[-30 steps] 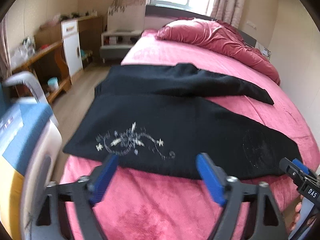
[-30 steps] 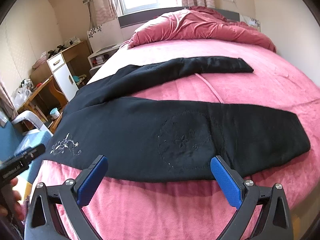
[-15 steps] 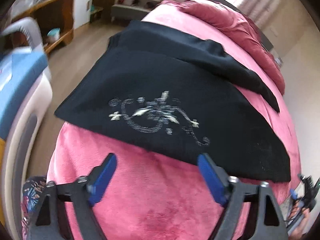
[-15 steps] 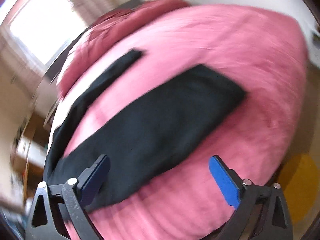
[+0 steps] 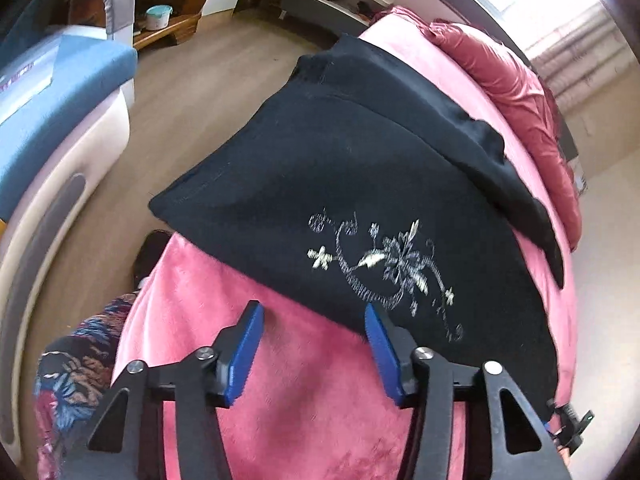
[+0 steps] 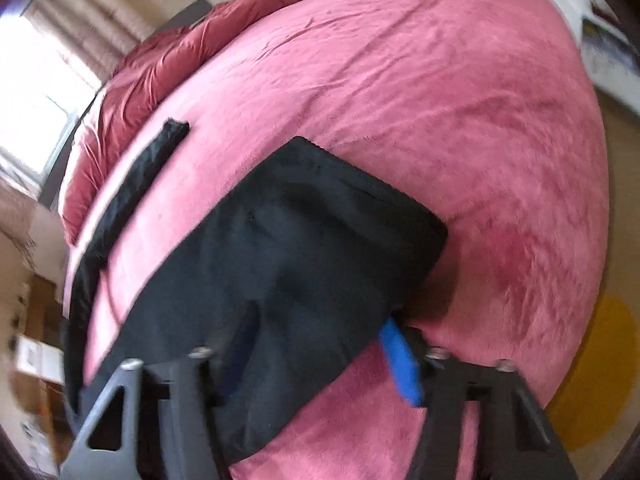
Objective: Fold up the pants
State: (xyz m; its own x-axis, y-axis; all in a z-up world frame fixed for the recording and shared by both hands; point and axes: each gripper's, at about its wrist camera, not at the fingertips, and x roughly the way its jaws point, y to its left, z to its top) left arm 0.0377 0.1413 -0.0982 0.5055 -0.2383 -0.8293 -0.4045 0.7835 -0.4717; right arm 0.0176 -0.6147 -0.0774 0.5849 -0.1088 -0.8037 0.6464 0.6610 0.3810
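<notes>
Black pants [image 5: 360,168] lie spread across a pink bed [image 5: 304,400], with silver floral embroidery [image 5: 384,264] near the waist end. My left gripper [image 5: 314,344] is open, its blue pads at the near hem of the waist end, the right pad touching the fabric edge. In the right wrist view the near leg's cuff end [image 6: 320,240] lies between my right gripper's [image 6: 316,352] open fingers; the left pad is under or over the cloth, blurred. The far leg [image 6: 132,184] stretches toward the pillows.
A crumpled red quilt [image 6: 160,64] lies at the head of the bed. A blue and white chair [image 5: 60,92] stands left of the bed on the wooden floor [image 5: 192,96]. A yellow floor patch [image 6: 592,376] shows at the right. The bed edge drops off close to both grippers.
Both grippers have moved down and in toward the pants' near edge: the left to the embroidered waist end, the right to the cuff end, now straddling the fabric.
</notes>
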